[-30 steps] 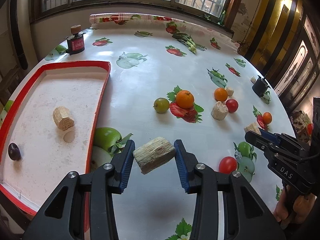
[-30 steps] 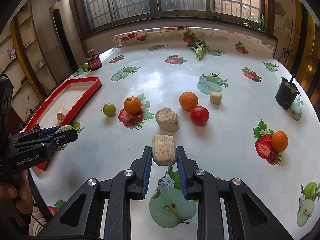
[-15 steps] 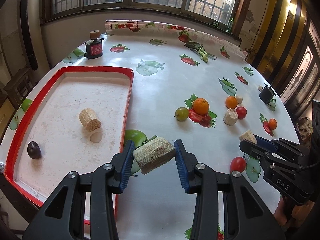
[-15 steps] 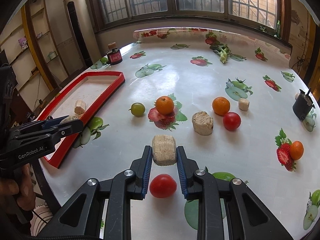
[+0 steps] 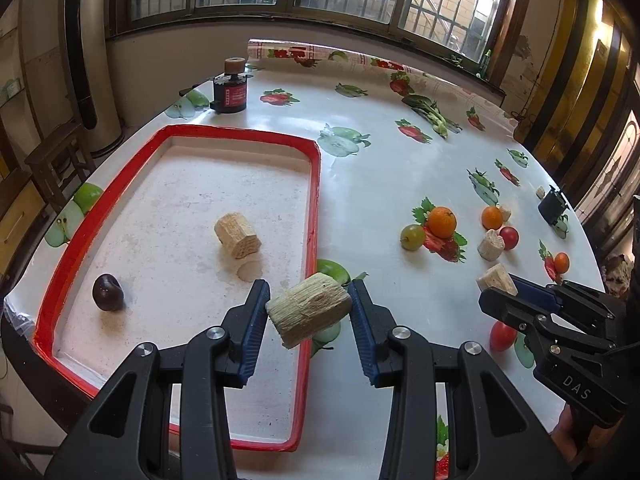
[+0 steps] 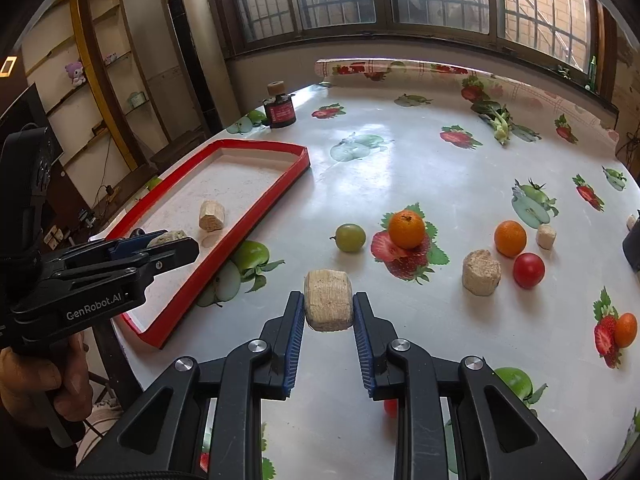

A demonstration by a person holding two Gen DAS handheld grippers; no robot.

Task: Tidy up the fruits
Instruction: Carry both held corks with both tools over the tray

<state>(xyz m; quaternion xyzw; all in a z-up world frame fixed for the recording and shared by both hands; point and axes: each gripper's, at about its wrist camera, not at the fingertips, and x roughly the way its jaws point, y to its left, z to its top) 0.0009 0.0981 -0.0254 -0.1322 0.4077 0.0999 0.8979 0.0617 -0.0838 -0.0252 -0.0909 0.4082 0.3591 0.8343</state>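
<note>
My left gripper [image 5: 308,306] is shut on a beige ribbed chunk [image 5: 309,308] and holds it above the right rim of the red tray [image 5: 314,200]. The tray holds another beige chunk [image 5: 237,233] and a dark plum [image 5: 107,292]. My right gripper [image 6: 329,308] is shut on a second beige chunk [image 6: 329,300] above the table, right of the tray [image 6: 256,220]. On the table lie a green grape [image 6: 350,237], two oranges [image 6: 406,229] [image 6: 510,238], a red tomato [image 6: 529,270], a beige chunk [image 6: 481,272] and a small orange [image 6: 625,330].
A dark jar with a cork lid [image 5: 230,87] stands behind the tray. A black object [image 5: 553,207] sits at the table's right edge. A red tomato [image 5: 502,336] lies under the right gripper. A small beige piece [image 6: 546,235] lies by the far orange.
Both grippers moved left toward the tray with their chunks. The left chunk now hangs over the tray's right rim.
</note>
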